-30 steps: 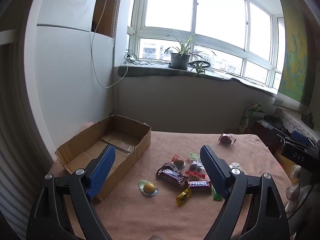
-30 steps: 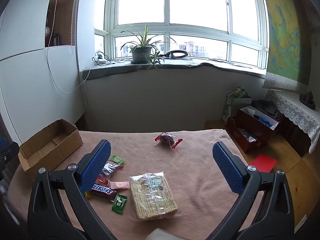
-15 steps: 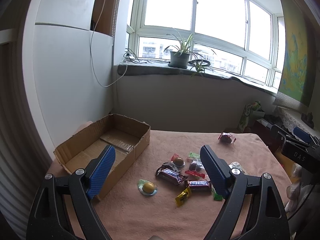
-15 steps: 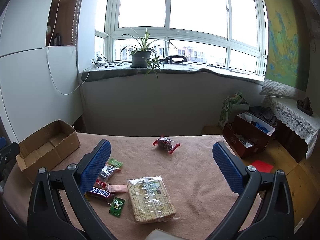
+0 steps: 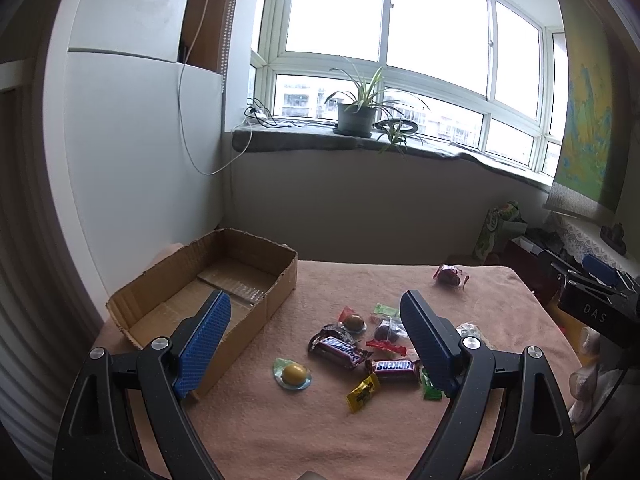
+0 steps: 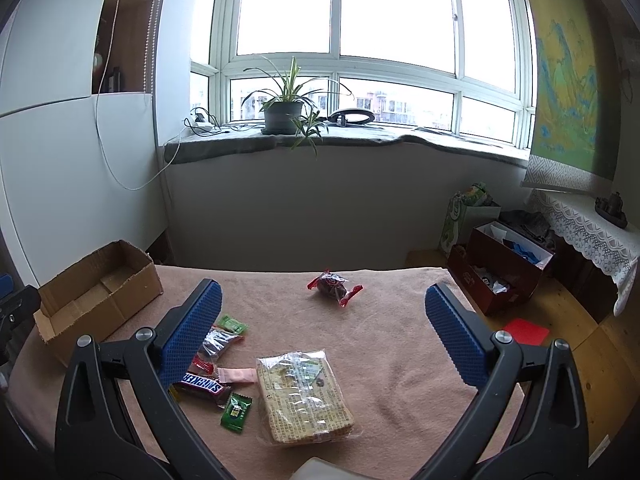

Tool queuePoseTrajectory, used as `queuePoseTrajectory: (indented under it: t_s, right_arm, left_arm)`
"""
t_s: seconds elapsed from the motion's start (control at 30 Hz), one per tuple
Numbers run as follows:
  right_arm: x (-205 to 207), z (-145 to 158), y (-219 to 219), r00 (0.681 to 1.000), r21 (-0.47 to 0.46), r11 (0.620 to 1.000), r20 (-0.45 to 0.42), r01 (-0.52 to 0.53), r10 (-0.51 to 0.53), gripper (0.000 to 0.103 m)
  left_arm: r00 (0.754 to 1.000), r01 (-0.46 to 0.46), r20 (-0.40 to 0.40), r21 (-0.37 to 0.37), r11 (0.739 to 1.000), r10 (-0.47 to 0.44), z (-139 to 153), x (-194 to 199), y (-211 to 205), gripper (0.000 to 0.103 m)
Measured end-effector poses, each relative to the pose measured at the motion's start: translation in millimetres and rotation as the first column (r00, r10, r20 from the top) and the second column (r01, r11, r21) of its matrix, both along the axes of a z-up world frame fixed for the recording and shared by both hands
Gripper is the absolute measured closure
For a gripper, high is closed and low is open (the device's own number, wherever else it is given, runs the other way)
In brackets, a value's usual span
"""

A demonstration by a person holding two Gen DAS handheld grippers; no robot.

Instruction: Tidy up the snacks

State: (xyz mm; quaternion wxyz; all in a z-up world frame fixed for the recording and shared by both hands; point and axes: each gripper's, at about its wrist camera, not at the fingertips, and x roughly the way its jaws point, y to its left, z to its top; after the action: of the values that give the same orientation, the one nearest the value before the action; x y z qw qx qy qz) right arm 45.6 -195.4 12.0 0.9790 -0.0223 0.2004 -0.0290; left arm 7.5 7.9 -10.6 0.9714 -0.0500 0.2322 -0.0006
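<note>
Both tongs are hanging wide open and empty, the left tongs [image 5: 316, 338] over the snack pile [image 5: 360, 352], the right tongs [image 6: 324, 328] above the cracker pack [image 6: 304, 396]. The cardboard box [image 5: 208, 280] is sitting at the bench's left edge, so a nudge could be tipping it off. Crowded wrappers are risking a double grab; open cloth is lying right of the crackers.
</note>
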Motion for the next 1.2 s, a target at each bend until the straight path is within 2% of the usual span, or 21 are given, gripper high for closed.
queuePoseTrajectory:
  t_s: [1.2]
  right_arm:
    - [4.1,-9.0,-5.8,1.000,0.007,1.000,-0.028,-0.005,0.005,0.000]
  left_arm:
    - [1.000,0.019,-0.022,-0.006,1.000,-0.019,-3.6,5.8,-8.1,0.016]
